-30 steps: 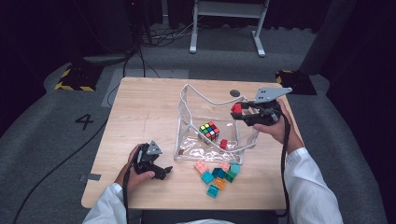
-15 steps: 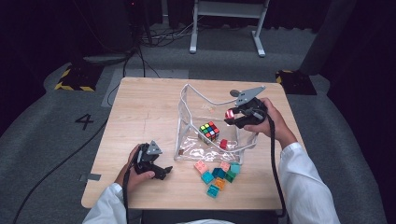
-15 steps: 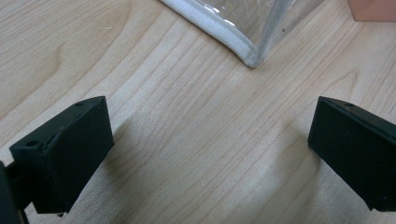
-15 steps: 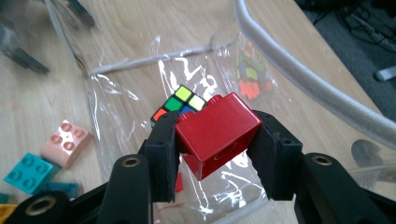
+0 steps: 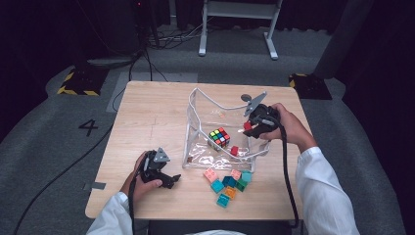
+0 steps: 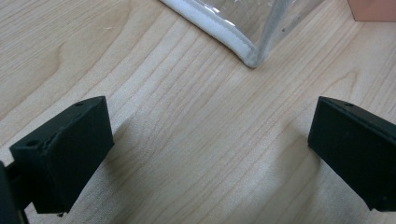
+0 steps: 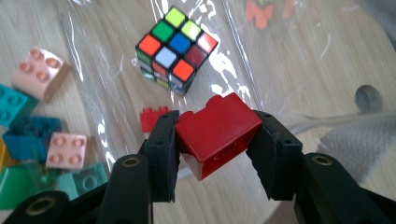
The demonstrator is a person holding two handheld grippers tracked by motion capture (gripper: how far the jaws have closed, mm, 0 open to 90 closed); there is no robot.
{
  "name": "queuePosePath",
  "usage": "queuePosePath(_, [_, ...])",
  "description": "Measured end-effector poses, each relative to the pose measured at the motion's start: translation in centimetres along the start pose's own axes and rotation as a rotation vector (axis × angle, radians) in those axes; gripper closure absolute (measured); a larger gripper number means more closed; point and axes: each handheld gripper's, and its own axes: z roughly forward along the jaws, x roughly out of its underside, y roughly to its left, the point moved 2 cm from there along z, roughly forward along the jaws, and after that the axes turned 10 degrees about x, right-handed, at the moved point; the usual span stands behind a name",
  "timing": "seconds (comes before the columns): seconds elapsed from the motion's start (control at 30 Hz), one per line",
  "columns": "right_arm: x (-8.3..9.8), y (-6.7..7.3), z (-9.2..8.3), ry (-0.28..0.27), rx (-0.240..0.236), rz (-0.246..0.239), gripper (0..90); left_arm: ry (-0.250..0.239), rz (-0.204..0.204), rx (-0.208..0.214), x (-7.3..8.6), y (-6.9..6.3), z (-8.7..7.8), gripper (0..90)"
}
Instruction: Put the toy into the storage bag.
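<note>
Wooden table; right tongs, red brick gripped, now lower

One clear bag on the table holds one puzzle cube and one small red brick — another red brick sits gripped. At the bag's six o'clock — about seven loose bricks: pink, teal, orange, green.

Materials, as I see them from my station

Table: pale wood, matt, fine grain. Bag: clear glossy plastic, white cloth edging. Red brick: smooth plastic, slight sheen, between matt black pads of my right gripper. Puzzle cube: glossy stickers.
</note>
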Motion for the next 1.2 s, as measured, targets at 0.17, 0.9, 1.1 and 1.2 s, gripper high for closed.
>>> queuePosePath(0.17, [0.8,-0.3,-0.4,0.016,0.019,-0.002,54.9,0.0,0.001,0.001,0.0,0.0,0.0,0.1])
queuePosePath(0.9, [2.6,-0.3,-1.9,-0.099,0.009,0.057,51.0,0.0,0.004,0.001,0.0,0.0,0.0,0.1])
queuePosePath(1.1, [3.0,-0.5,-2.6,-0.148,0.022,0.072,46.8,0.001,0.003,0.001,0.0,0.0,0.0,0.1])
queuePosePath(1.2, [3.2,-0.4,-3.2,-0.164,0.03,0.093,45.4,-0.002,-0.002,0.0,0.0,0.0,0.0,0.1])
